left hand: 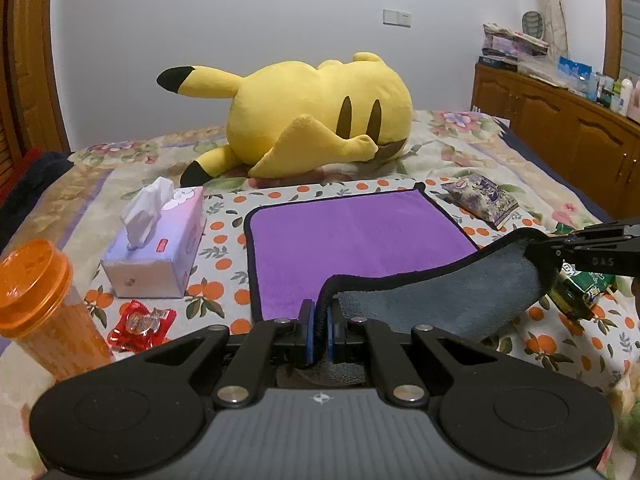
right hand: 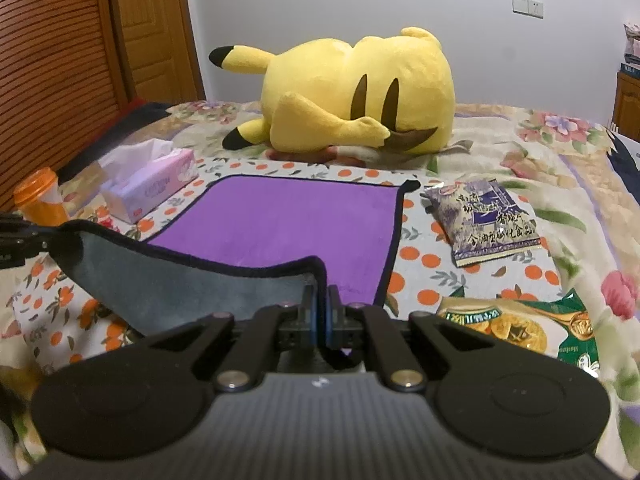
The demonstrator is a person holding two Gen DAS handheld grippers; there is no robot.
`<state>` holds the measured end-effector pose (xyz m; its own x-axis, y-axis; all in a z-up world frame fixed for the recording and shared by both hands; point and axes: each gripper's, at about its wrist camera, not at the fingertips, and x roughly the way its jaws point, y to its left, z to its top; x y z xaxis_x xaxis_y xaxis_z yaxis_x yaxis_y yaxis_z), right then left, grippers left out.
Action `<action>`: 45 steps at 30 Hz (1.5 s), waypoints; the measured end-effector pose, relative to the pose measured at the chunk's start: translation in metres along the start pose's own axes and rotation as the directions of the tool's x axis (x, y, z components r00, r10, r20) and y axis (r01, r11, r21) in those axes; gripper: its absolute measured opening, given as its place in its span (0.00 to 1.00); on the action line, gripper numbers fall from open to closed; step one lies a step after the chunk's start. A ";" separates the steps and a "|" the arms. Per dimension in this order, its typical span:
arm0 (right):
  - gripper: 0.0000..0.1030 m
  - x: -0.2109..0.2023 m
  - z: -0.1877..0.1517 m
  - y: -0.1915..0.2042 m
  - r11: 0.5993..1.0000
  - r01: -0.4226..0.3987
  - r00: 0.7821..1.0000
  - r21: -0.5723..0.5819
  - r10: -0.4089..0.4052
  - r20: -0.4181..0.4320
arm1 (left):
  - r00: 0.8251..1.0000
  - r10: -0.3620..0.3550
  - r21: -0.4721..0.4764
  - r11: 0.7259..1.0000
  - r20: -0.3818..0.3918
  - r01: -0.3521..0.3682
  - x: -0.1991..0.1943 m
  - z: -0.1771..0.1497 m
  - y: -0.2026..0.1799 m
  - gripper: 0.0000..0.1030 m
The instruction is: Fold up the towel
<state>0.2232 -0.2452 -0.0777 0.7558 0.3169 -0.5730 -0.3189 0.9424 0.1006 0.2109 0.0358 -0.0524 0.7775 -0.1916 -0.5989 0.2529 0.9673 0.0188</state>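
A purple towel [left hand: 352, 236] with a black hem and a grey underside lies on the orange-print cloth [left hand: 224, 256] on the bed. My left gripper [left hand: 320, 320] is shut on the towel's near left corner and holds it lifted. My right gripper [right hand: 320, 312] is shut on the near right corner. The near edge hangs raised between them, grey side [right hand: 192, 284] toward me. The far half of the towel [right hand: 280, 220] lies flat. The right gripper also shows at the right edge of the left wrist view [left hand: 592, 248].
A yellow Pikachu plush [left hand: 312, 120] lies beyond the towel. A tissue box [left hand: 160, 248], an orange cup [left hand: 40, 304] and a red candy packet [left hand: 142, 324] are to the left. A purple snack bag [right hand: 484, 220] and a green snack bag [right hand: 532, 328] are to the right.
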 end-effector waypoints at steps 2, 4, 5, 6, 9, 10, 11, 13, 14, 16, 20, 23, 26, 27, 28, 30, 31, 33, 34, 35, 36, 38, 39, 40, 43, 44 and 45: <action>0.04 0.001 0.001 -0.001 1.000 0.003 1.000 -0.005 -0.003 0.001 | 1.000 -0.001 0.002 1.000 -0.002 0.001 0.004 0.002 0.000 0.06; 0.04 0.003 0.001 -0.001 1.000 0.005 1.000 -0.013 -0.005 0.002 | 1.000 -0.002 0.004 1.000 -0.001 0.002 0.007 0.004 0.001 0.06; 0.04 0.004 0.002 -0.001 1.000 0.005 1.000 -0.017 -0.005 0.002 | 1.000 -0.002 0.005 1.000 -0.001 0.002 0.009 0.004 0.002 0.06; 0.04 0.005 0.002 -0.001 1.000 0.006 1.000 -0.021 -0.006 0.003 | 1.000 -0.002 0.006 1.000 0.000 0.002 0.010 0.005 0.002 0.06; 0.04 0.008 0.003 -0.001 1.000 0.004 1.000 -0.028 -0.004 0.004 | 1.000 -0.005 0.004 1.000 0.002 0.005 0.013 0.007 0.005 0.06; 0.04 0.009 0.004 -0.001 1.000 0.004 1.000 -0.031 -0.004 0.004 | 1.000 -0.005 0.004 1.000 0.003 0.005 0.014 0.008 0.005 0.06; 0.04 0.010 0.004 -0.001 0.999 0.003 1.000 -0.034 -0.003 0.005 | 1.000 -0.006 0.004 1.000 0.004 0.006 0.016 0.009 0.006 0.06; 0.04 0.011 0.006 -0.001 0.999 0.004 1.000 -0.039 -0.003 0.005 | 1.000 -0.007 0.005 1.000 0.006 0.007 0.018 0.011 0.006 0.06; 0.04 0.012 0.006 -0.001 0.999 0.003 1.000 -0.041 -0.003 0.005 | 1.000 -0.007 0.007 1.000 0.007 0.007 0.019 0.012 0.006 0.06; 0.04 0.014 0.007 -0.001 0.999 0.003 1.000 -0.047 -0.003 0.005 | 1.000 -0.008 0.011 1.000 0.008 0.008 0.021 0.013 0.006 0.06; 0.04 0.017 0.008 -0.002 0.998 0.005 1.000 -0.056 -0.005 0.005 | 1.000 -0.010 0.019 1.000 0.006 0.009 0.027 0.015 0.006 0.06; 0.04 0.021 0.009 -0.004 0.998 0.005 1.000 -0.061 -0.005 0.005 | 1.000 -0.009 0.024 1.000 0.003 0.009 0.032 0.015 0.007 0.06; 0.04 0.024 0.009 -0.005 0.998 0.006 1.000 -0.066 -0.006 0.004 | 1.000 -0.007 0.028 1.000 -0.001 0.007 0.037 0.016 0.008 0.06; 0.04 0.025 0.010 -0.005 0.998 0.008 1.000 -0.068 -0.008 0.002 | 1.000 -0.006 0.028 1.000 0.000 0.006 0.038 0.016 0.009 0.06; 0.04 0.027 0.010 -0.005 0.997 0.012 1.000 -0.072 -0.012 0.000 | 1.000 -0.005 0.028 1.000 0.001 0.005 0.039 0.017 0.009 0.06; 0.04 0.029 0.012 -0.005 0.997 0.018 1.000 -0.079 -0.018 0.000 | 1.000 -0.004 0.028 1.000 0.004 0.004 0.041 0.018 0.010 0.06; 0.04 0.029 0.013 -0.006 0.997 0.018 1.000 -0.078 -0.018 0.005 | 1.000 -0.005 0.028 1.000 0.005 0.005 0.041 0.019 0.011 0.06; 0.04 0.029 0.015 -0.008 0.997 0.016 1.000 -0.074 -0.015 0.013 | 1.000 -0.008 0.030 1.000 0.010 0.008 0.042 0.021 0.011 0.06; 0.04 0.029 0.016 -0.008 0.997 0.016 1.000 -0.074 -0.015 0.016 | 1.000 -0.008 0.032 0.999 0.013 0.008 0.042 0.022 0.011 0.06; 0.04 0.030 0.017 -0.009 0.997 0.016 1.000 -0.075 -0.014 0.019 | 1.000 -0.007 0.035 0.999 0.017 0.006 0.042 0.023 0.010 0.06; 0.04 0.029 0.018 -0.009 0.997 0.016 1.000 -0.074 -0.014 0.023 | 1.000 -0.005 0.037 0.999 0.021 0.005 0.042 0.024 0.010 0.06; 0.04 0.029 0.021 -0.009 0.997 0.015 0.999 -0.074 -0.013 0.031 | 0.999 -0.004 0.036 0.999 0.032 0.003 0.041 0.028 0.011 0.06; 0.04 0.028 0.022 -0.010 0.997 0.015 0.999 -0.075 -0.012 0.035 | 0.999 -0.004 0.034 0.999 0.037 0.003 0.040 0.030 0.011 0.06; 0.04 0.027 0.023 -0.009 0.997 0.013 0.999 -0.075 -0.010 0.040 | 0.999 -0.003 0.033 0.999 0.042 0.002 0.039 0.032 0.011 0.06; 0.04 0.024 0.029 -0.011 0.997 0.005 0.998 -0.074 0.000 0.066 | 0.998 0.002 0.027 1.000 0.061 -0.004 0.035 0.038 0.013 0.06; 0.04 0.023 0.031 -0.011 0.998 0.003 0.997 -0.069 0.002 0.075 | 0.998 0.002 0.026 1.000 0.067 -0.004 0.034 0.040 0.013 0.06; 0.04 0.021 0.033 -0.013 0.998 -0.002 0.996 -0.063 0.007 0.083 | 0.997 -0.001 0.024 1.000 0.077 -0.001 0.031 0.043 0.013 0.06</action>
<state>0.2621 -0.2469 -0.0645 0.7986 0.3314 -0.5025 -0.3558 0.9332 0.0501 0.2631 0.0350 -0.0366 0.8190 -0.2050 -0.5359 0.2664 0.9631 0.0386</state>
